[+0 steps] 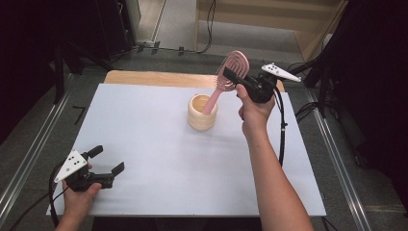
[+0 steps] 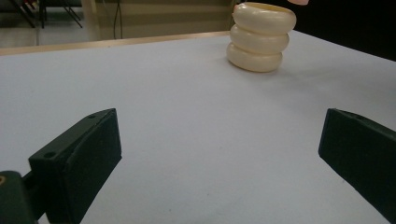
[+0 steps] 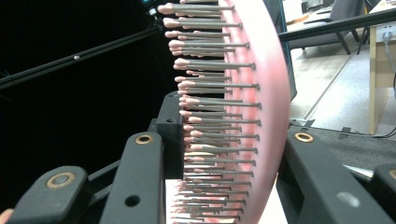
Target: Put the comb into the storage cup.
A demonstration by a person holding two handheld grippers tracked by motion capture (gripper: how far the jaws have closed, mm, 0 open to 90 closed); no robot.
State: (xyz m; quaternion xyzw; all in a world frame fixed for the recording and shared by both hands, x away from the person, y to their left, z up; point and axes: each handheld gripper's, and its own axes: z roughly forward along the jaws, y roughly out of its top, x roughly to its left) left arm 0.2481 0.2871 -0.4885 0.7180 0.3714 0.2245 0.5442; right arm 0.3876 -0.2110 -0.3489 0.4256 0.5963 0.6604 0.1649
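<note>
Two grippers work your pale grey table (image 1: 159,144), set on a grey floor amid dark stands. Your right gripper (image 1: 236,79) clamps the head of a pink hairbrush (image 1: 230,72) whose handle stands in a cream ribbed cup (image 1: 201,113). Your left gripper (image 1: 107,161) rests near the front edge, jaws wide apart, empty.

Looks like lab or test room, not home. White surface (image 1: 159,144) on wooden top, set between metal rails (image 1: 29,154) on grey floor (image 1: 183,29). Black cables (image 1: 210,24) run across floor. Dark stands and black curtains at sides. Desk and chair legs far off in right gripper view.
</note>
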